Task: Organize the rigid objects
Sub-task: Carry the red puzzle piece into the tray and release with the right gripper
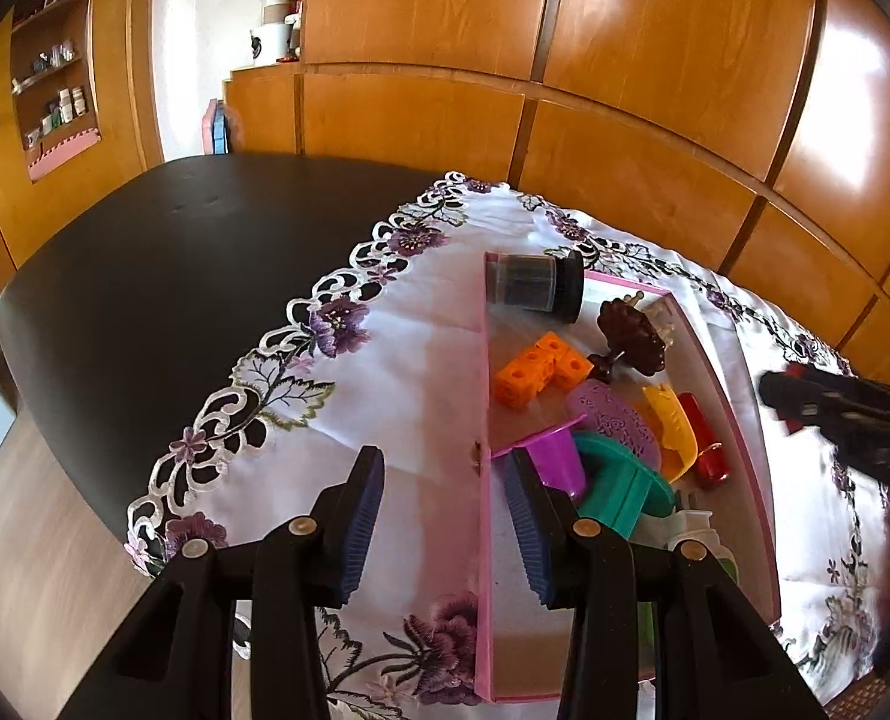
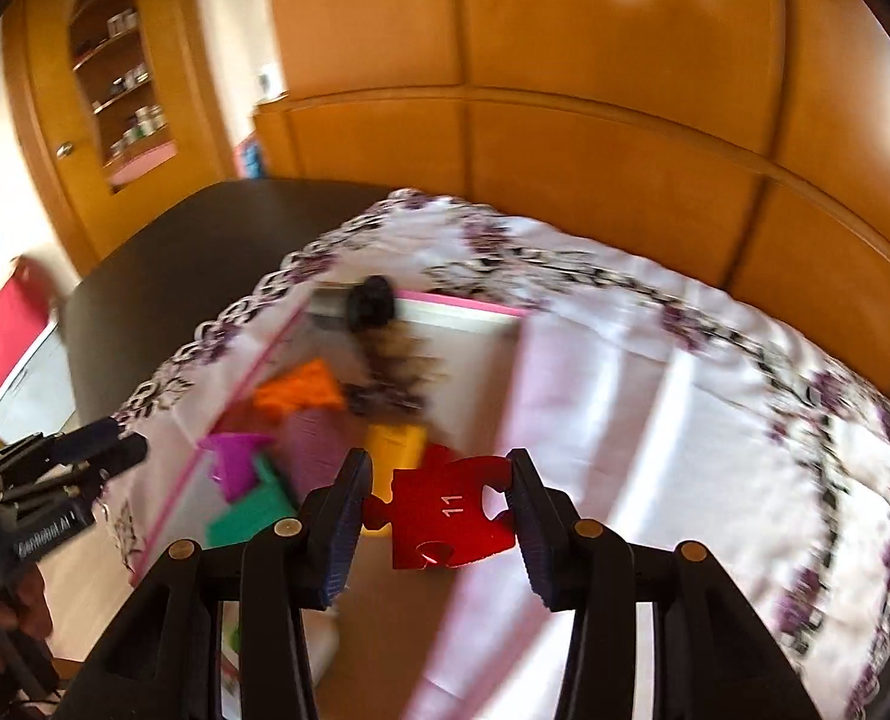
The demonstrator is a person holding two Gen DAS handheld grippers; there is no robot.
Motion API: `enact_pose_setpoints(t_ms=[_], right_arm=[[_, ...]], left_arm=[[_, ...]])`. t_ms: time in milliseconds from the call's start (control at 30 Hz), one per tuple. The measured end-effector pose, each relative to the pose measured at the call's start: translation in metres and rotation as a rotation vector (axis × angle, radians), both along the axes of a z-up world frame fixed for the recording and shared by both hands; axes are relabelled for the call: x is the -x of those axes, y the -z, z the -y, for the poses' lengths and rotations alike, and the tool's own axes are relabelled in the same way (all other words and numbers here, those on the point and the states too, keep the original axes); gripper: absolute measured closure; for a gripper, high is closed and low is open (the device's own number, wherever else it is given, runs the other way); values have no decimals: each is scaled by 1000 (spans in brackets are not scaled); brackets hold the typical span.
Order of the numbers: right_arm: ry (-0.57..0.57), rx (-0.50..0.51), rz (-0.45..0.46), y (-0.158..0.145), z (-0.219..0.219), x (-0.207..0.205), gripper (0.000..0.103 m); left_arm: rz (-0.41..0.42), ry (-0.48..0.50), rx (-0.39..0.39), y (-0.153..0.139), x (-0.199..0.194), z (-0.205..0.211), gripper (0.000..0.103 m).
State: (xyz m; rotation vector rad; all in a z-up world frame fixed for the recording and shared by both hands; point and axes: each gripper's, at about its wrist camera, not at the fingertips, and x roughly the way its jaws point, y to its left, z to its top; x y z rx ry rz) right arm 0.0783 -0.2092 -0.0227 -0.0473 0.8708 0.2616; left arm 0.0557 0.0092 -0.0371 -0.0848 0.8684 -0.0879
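- The right gripper (image 2: pixel 438 516), black with blue ribbed pads, has its jaws partly closed on a flat red jigsaw-puzzle piece with the number 11 (image 2: pixel 448 513); both pads press on the piece's side edges.
- The puzzle piece hangs above the near part of a shallow pink-rimmed cardboard tray (image 2: pixel 463 304); the right wrist view is blurred, so I cannot tell how high it is.
- The left gripper (image 1: pixel 445 516), of the same kind, has its jaws partly open and nothing is held between them. The pink left wall of the tray (image 1: pixel 486 420) shows in the gap between its pads, further below.
- The tray lies on a white tablecloth with purple embroidered flowers (image 1: pixel 301 372), which covers the right part of a dark table (image 1: pixel 163 252).
- In the far left corner of the tray a dark cylindrical jar with a black lid (image 1: pixel 535 283) lies on its side.
- Just near of the jar is an orange block of joined cubes (image 1: pixel 541 369), and to its right a dark brown ornate piece (image 1: pixel 631 333).
- Nearer are a lilac patterned oval (image 1: pixel 616 420), a yellow plastic piece (image 1: pixel 673 426) and a red cylinder (image 1: pixel 706 438) at the right wall.
- A magenta plastic shape (image 1: pixel 556 459) and a teal plastic shape (image 1: pixel 616 489) lie touching at the near left.
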Motion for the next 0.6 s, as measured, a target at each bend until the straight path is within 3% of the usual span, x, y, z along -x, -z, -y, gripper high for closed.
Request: enact_pose_setpoints(t_ms=[267,600], right_arm=[[-2,-32,-110,46,-23,-33,57],[-8,-80,-121,47,-22,-17,46]], left_arm=[[-30,-1,2,11,-1,-3,58],[-33,1,-5,14,-4,-1,52]])
